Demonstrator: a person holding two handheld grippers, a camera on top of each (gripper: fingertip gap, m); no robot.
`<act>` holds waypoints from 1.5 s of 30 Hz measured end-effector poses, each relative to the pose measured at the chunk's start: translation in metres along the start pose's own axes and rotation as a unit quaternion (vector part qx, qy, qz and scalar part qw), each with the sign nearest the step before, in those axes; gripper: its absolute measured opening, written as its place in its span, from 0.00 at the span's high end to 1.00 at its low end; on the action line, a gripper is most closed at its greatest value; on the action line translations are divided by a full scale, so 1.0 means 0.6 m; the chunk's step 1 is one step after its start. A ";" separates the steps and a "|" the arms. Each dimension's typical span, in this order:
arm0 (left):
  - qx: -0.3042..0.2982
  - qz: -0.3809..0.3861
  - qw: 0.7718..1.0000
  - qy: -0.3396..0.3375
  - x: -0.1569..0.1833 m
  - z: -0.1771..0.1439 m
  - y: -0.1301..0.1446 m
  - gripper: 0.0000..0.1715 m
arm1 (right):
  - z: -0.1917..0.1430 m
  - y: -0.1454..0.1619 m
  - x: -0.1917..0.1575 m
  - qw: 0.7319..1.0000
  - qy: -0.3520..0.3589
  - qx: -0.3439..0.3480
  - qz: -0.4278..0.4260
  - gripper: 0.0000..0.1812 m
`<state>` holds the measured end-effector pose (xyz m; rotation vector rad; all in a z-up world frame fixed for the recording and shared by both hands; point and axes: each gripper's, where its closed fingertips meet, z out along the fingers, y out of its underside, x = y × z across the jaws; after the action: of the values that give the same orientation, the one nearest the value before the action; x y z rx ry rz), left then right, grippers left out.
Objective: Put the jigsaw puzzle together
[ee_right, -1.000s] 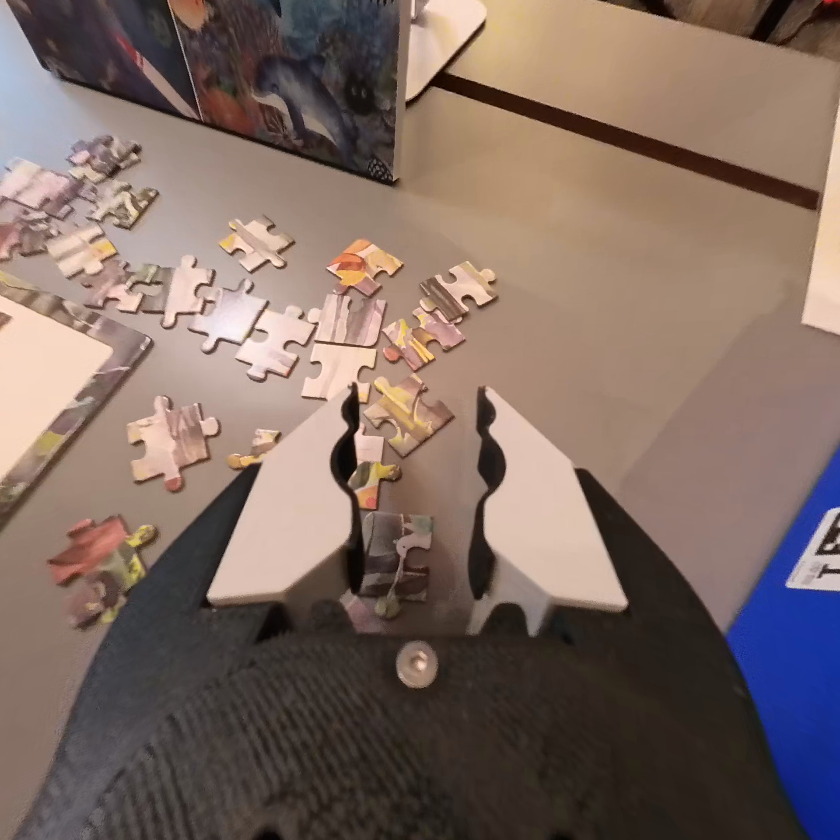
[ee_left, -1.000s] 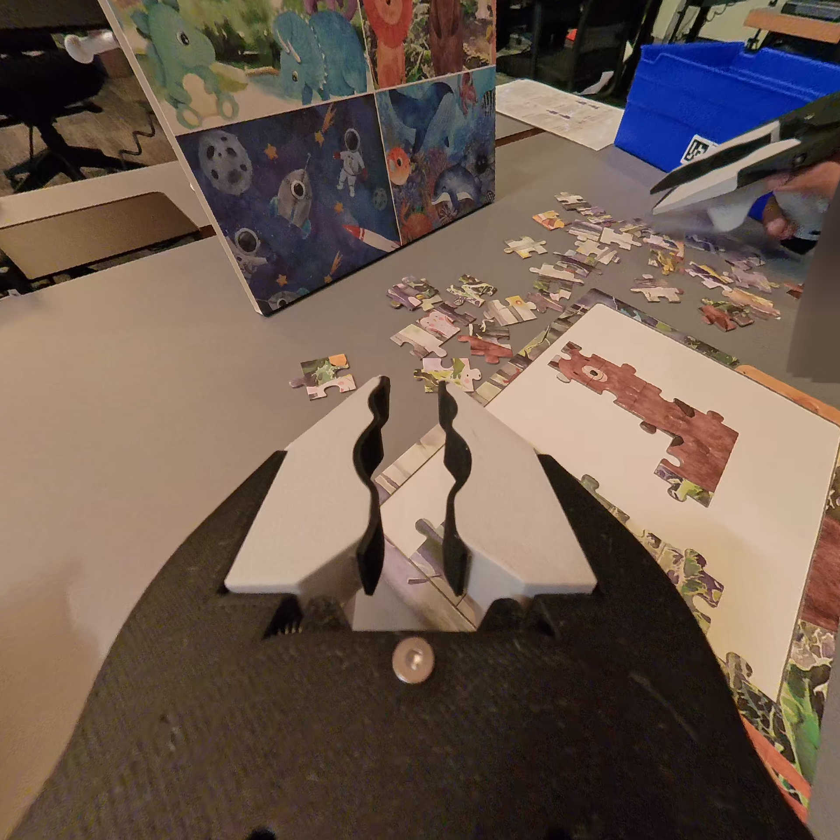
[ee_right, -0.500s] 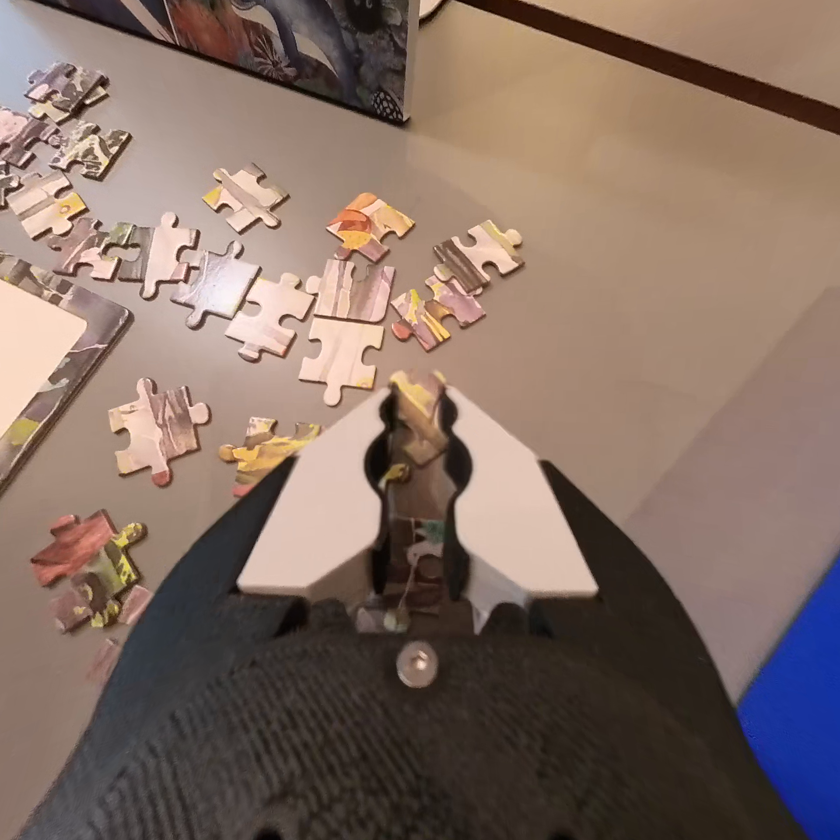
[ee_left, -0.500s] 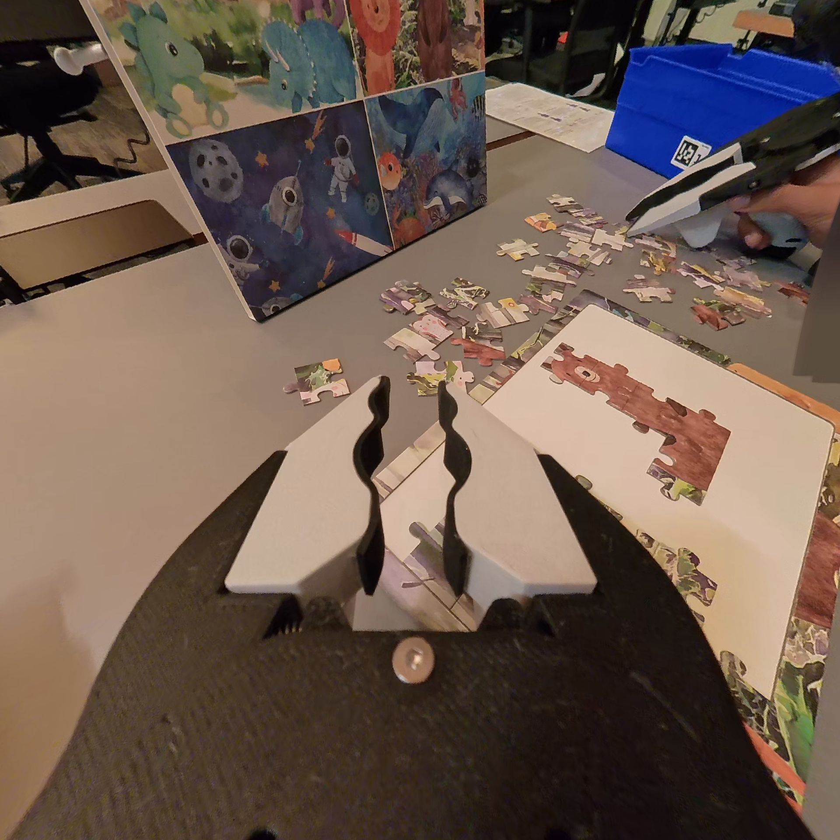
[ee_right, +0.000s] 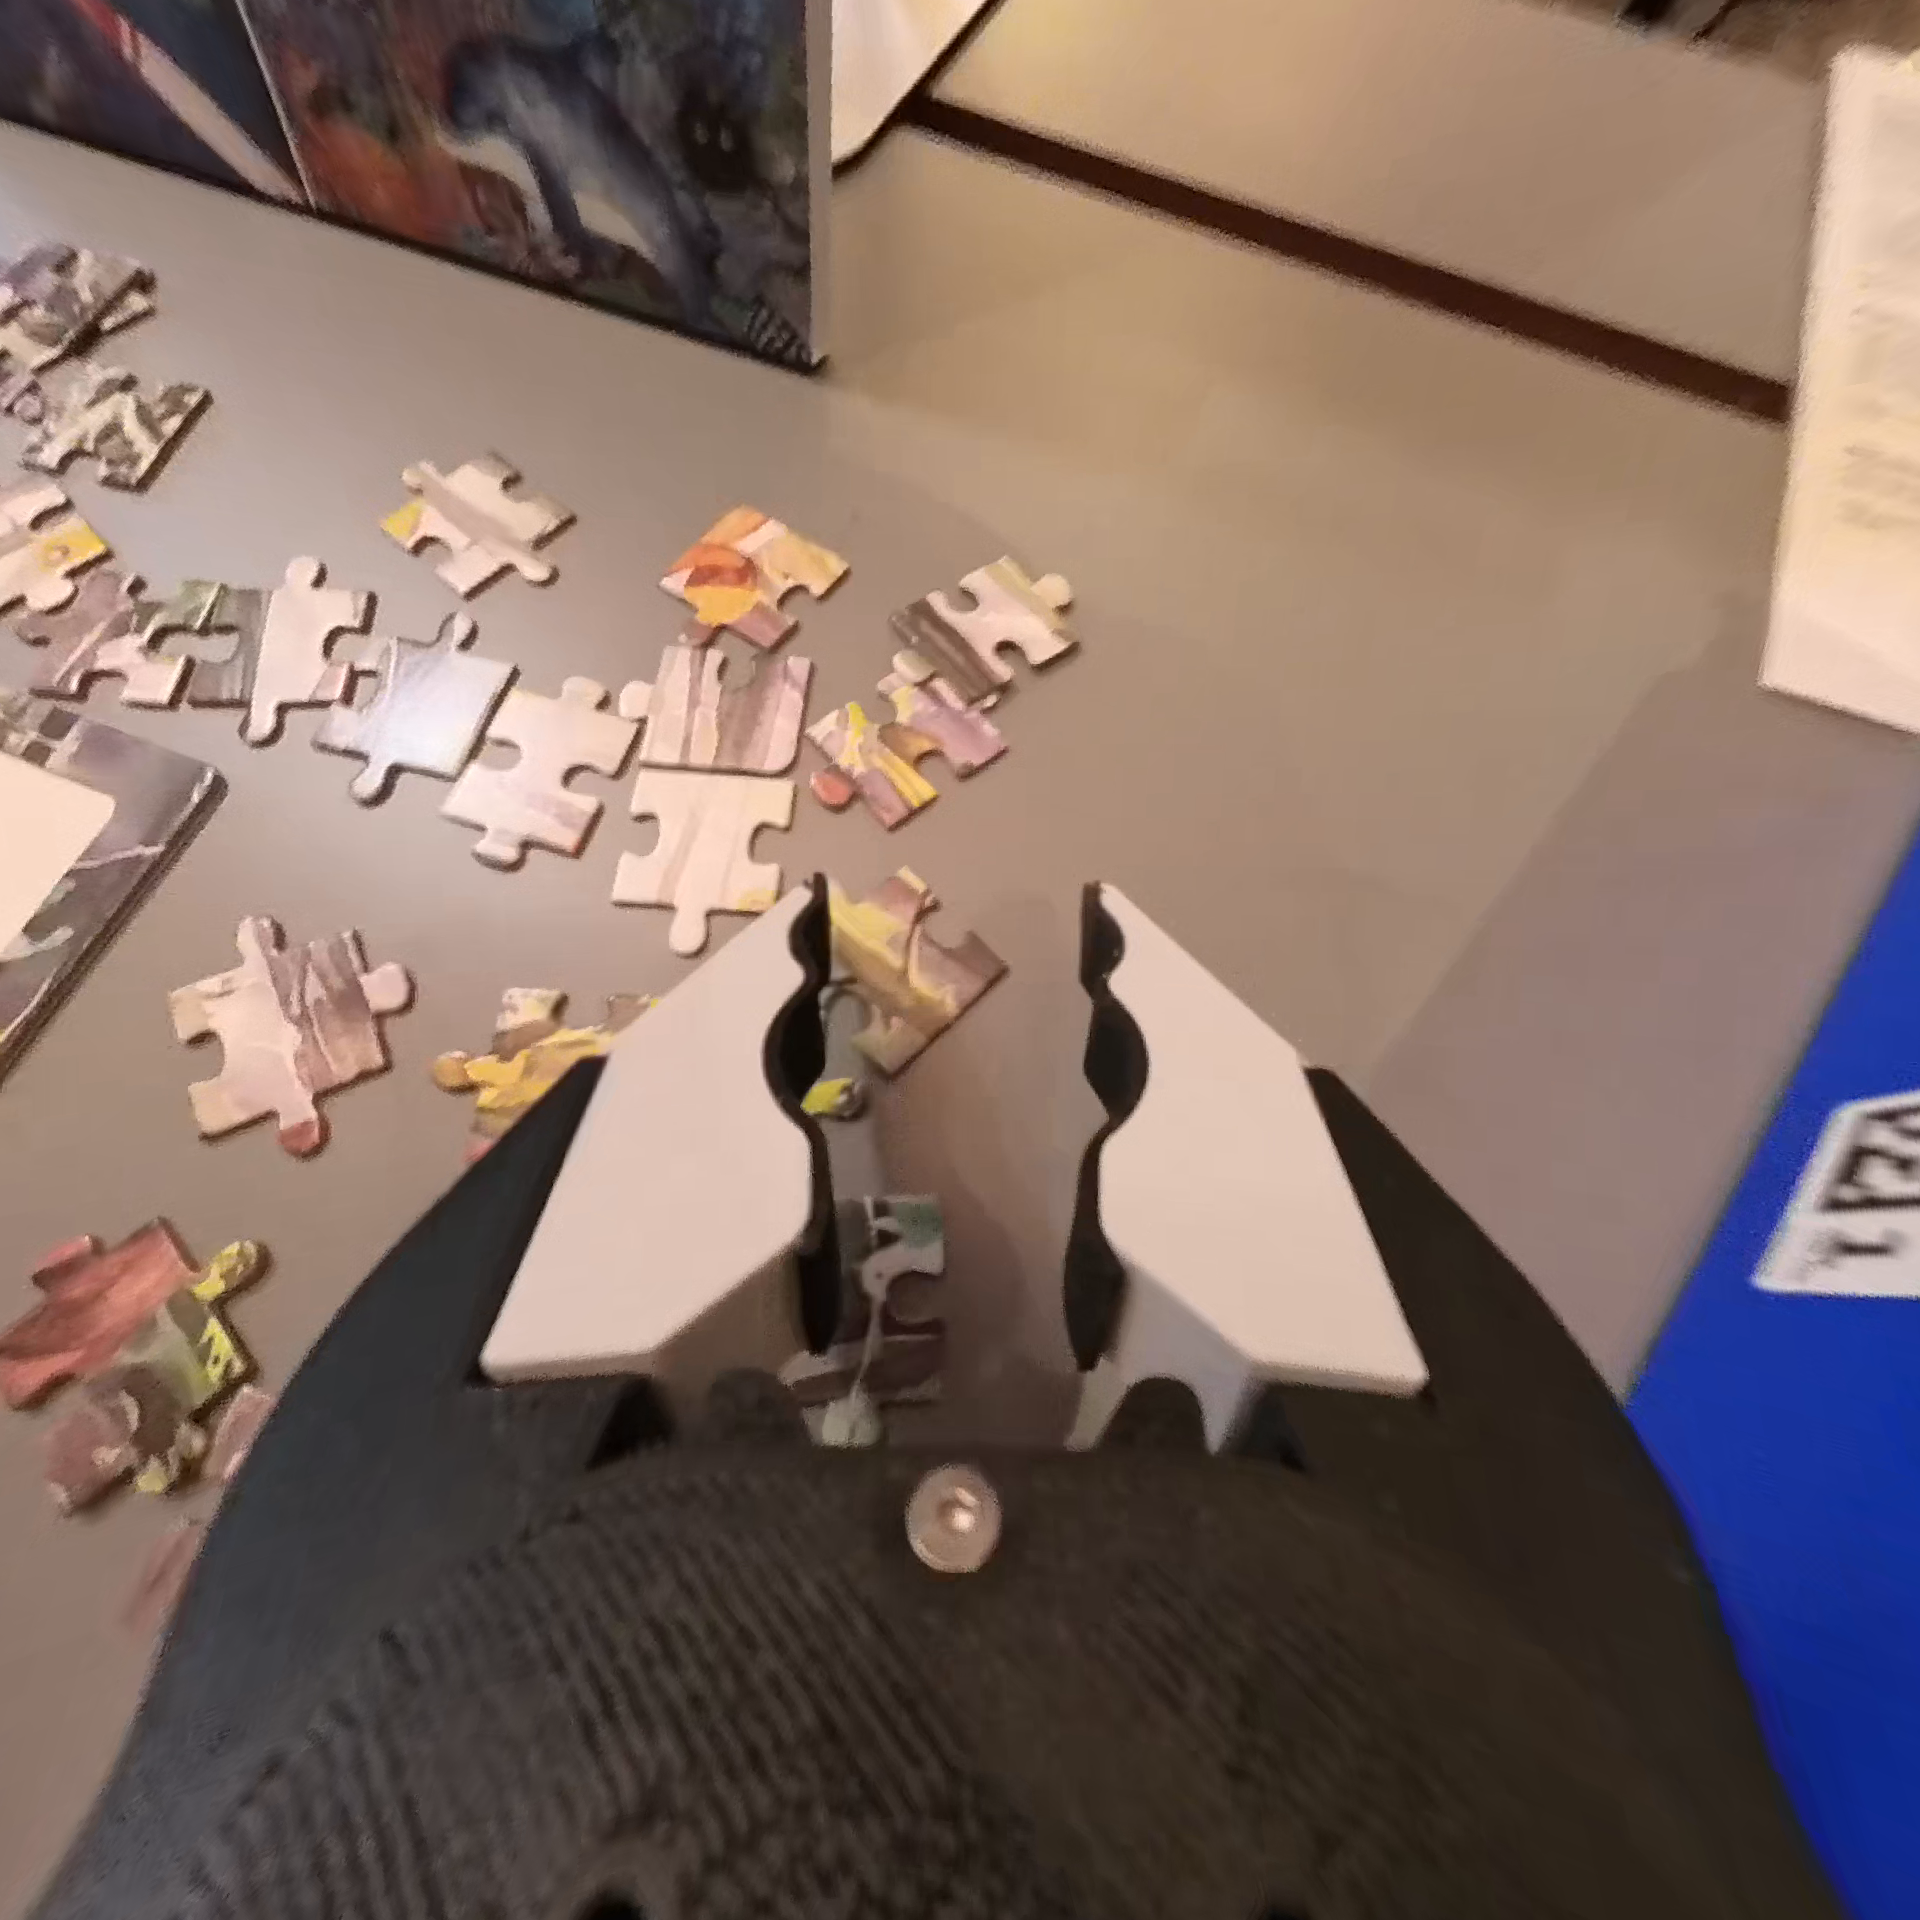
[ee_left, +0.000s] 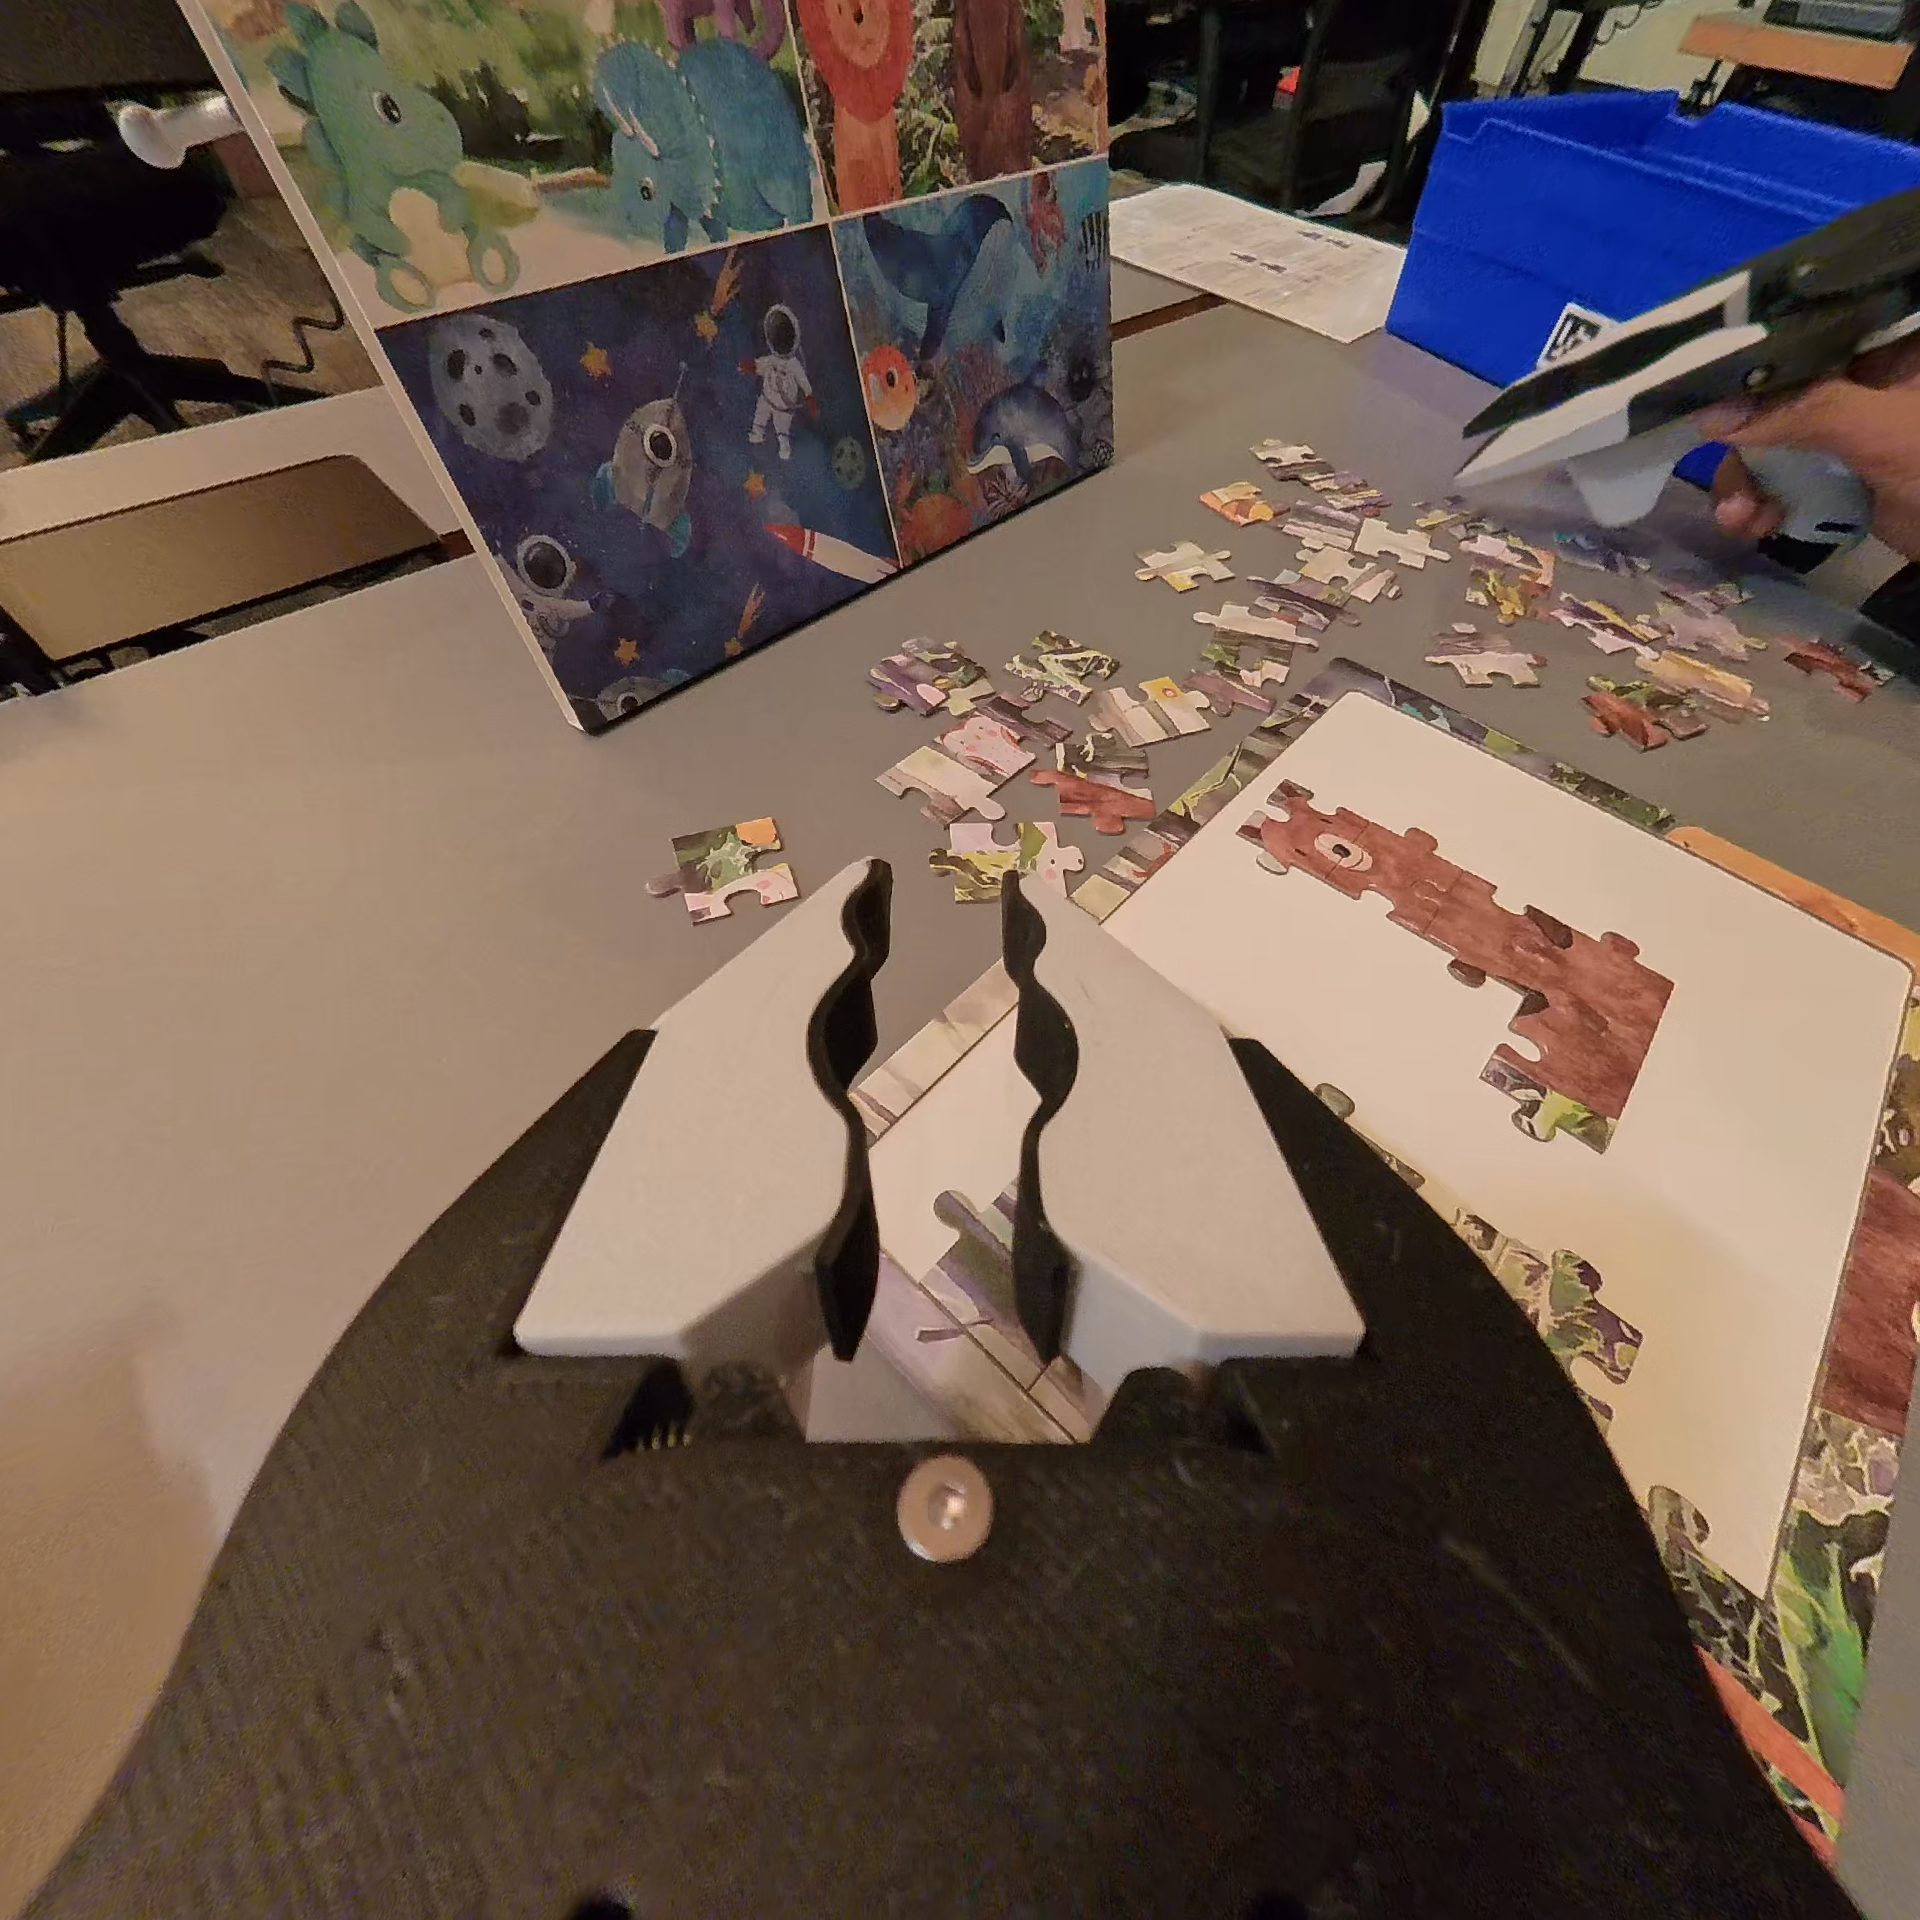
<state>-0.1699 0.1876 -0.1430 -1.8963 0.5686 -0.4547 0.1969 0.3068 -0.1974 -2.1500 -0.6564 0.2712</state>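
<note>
The puzzle tray (ee_left: 1558, 1299) has a white bed with a brown bear section (ee_left: 1455, 935) joined in it and a leafy border. My left gripper (ee_left: 948, 883) hovers open and empty over the tray's near-left corner. Several loose pieces (ee_left: 1039, 727) lie on the grey table beyond the tray. My right gripper (ee_right: 953, 899) is open just above the table. A yellow and purple piece (ee_right: 914, 966) lies flat between its fingers, close to the left finger (ee_right: 707, 1091). Another piece (ee_right: 894, 1288) lies farther back between the jaws. The right gripper also shows in the left wrist view (ee_left: 1496, 447).
A picture box (ee_left: 727, 416) stands upright at the back, also in the right wrist view (ee_right: 520, 156). A blue bin (ee_left: 1662, 208) (ee_right: 1818, 1143) sits at the right. A paper sheet (ee_right: 1870, 416) lies behind it. The tray corner (ee_right: 104, 862) is at the left. The tips of one gripper are about 40 cm away from the tips of the other.
My right gripper closed around the yellow and purple piece half a second ago and has opened again; the piece lies on the table. My left gripper has hardly moved.
</note>
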 end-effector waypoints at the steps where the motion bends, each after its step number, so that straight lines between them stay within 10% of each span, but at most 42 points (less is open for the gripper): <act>1: 0.000 0.000 1.000 0.000 0.000 0.000 0.000 0.88 | 0.006 0.009 -0.009 1.000 -0.016 -0.015 0.000 0.73; 9: -0.002 0.002 1.000 0.002 0.002 0.001 0.001 0.88 | 0.012 0.022 0.004 0.999 -0.005 -0.029 0.024 0.91; 22: -0.005 0.003 1.000 0.000 0.002 0.002 0.003 0.88 | -0.009 0.036 0.051 0.993 0.065 -0.047 0.092 0.81; 31: -0.007 0.003 1.000 -0.001 0.001 0.003 0.005 0.88 | -0.031 -0.017 -0.037 0.968 -0.145 0.021 0.204 0.78; 45: -0.006 0.007 1.000 0.003 0.006 0.004 0.003 0.88 | 0.011 0.020 -0.016 0.999 -0.025 -0.031 -0.011 0.87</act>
<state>-0.1657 0.1867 -0.1453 -1.9015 0.5903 -0.4491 0.1901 0.3001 -0.2112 -2.2005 -0.7250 0.2979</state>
